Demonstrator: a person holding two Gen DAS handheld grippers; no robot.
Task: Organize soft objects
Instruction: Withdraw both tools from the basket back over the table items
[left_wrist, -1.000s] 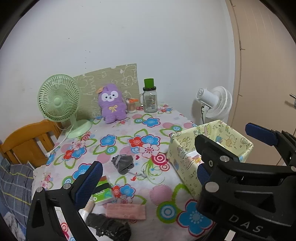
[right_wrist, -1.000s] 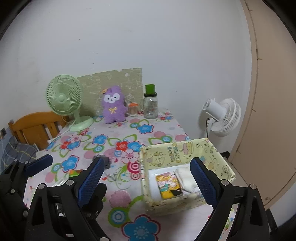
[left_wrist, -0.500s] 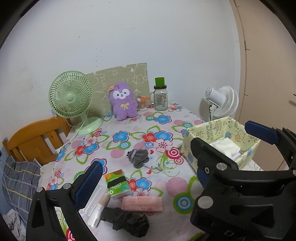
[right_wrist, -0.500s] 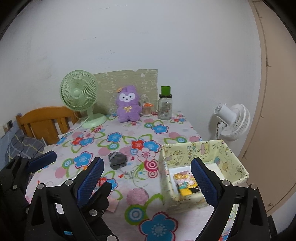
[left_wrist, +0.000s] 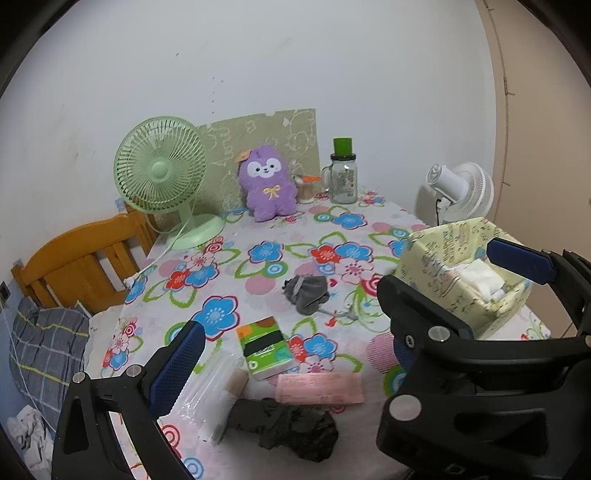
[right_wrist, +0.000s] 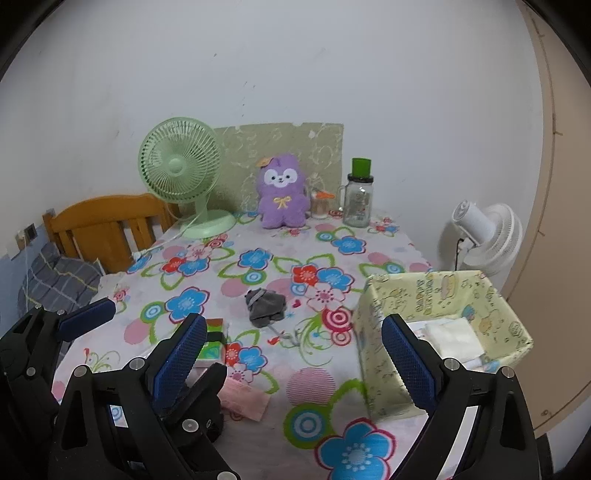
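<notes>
A flowered table (left_wrist: 266, 280) holds a grey crumpled cloth (left_wrist: 308, 291) at its middle, a green tissue pack (left_wrist: 266, 347), a pink packet (left_wrist: 319, 387), a black cloth (left_wrist: 295, 428) and a clear bag (left_wrist: 214, 391) near the front. A yellow fabric box (right_wrist: 443, 325) at the right holds white folded items (right_wrist: 454, 336). A purple plush (right_wrist: 282, 192) sits at the back. My left gripper (left_wrist: 291, 354) is open and empty above the front items. My right gripper (right_wrist: 295, 358) is open and empty, left of the box.
A green desk fan (right_wrist: 181, 170), a patterned board (right_wrist: 280, 151), a glass jar with a green lid (right_wrist: 358, 199) and a small cup (right_wrist: 319, 205) stand at the back. A white fan (right_wrist: 484, 236) is beyond the right edge. A wooden chair (right_wrist: 107, 225) is at the left.
Both grippers have pulled back and up from the table, so more of the table and the front items show. Both stay open and empty.
</notes>
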